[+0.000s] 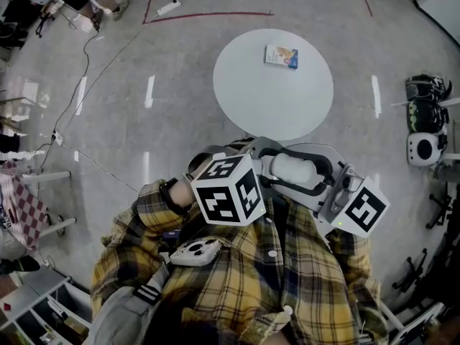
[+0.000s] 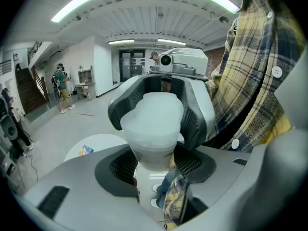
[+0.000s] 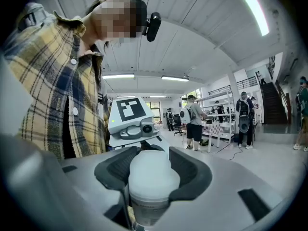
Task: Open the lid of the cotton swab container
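The cotton swab container (image 1: 293,169) is a pale, translucent tub held in the air close to my chest, between both grippers. In the left gripper view its body (image 2: 153,150) sits between my left gripper's (image 2: 154,166) dark pads, which are shut on it. The domed white lid (image 3: 153,173) sits on top of the tub. My right gripper (image 3: 152,179) is closed around the lid, with one ribbed pad pressing on each side. The right gripper's pads also show in the left gripper view, around the lid (image 2: 153,114).
A round white table (image 1: 237,92) stands just ahead with a small blue and yellow box (image 1: 281,56) on it. Cables run across the grey floor at left. Gear lies on the floor at right (image 1: 425,124). People stand by shelves in the background (image 3: 195,121).
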Motion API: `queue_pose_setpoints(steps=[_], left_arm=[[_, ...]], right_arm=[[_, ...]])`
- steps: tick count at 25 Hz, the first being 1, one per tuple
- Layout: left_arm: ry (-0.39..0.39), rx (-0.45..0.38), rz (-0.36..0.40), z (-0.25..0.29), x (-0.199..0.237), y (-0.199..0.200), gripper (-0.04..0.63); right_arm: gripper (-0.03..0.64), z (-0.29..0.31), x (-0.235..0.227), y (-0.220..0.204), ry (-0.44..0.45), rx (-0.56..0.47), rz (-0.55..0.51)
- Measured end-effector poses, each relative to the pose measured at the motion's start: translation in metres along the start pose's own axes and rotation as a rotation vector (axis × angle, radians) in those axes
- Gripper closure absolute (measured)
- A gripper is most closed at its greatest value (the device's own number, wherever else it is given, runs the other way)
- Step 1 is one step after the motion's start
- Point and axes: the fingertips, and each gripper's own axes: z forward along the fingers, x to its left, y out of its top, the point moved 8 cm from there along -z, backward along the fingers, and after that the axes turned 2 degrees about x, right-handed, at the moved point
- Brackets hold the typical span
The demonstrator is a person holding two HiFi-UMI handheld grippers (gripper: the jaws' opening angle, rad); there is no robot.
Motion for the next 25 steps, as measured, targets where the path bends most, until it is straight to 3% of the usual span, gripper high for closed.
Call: queue_pose_setpoints(steps=[8, 13, 17, 25], left_arm=[[-0.025, -0.013, -0.023, 0.001, -0.001, 0.002, 0.350], [-0.001, 0.024, 0.035, 0.004, -0.003, -0.001, 0.350], [-0.019, 0.006, 0.013, 0.003, -0.006, -0.003, 0.350], [0.016, 0.035, 0.029, -0.001, -0.009, -0.012, 0.350]], right_arm=[[0.399, -0.002, -0.003, 0.002, 0.025, -0.006, 0.061], [0.407, -0.002, -0.005, 0.001, 0.074, -0.017, 0.137], [0.400, 0.000, -0.007, 0.004, 0.119, -0.027, 0.156], [0.388, -0.002, -0.017, 0.020, 0.074, -0.050, 0.190]])
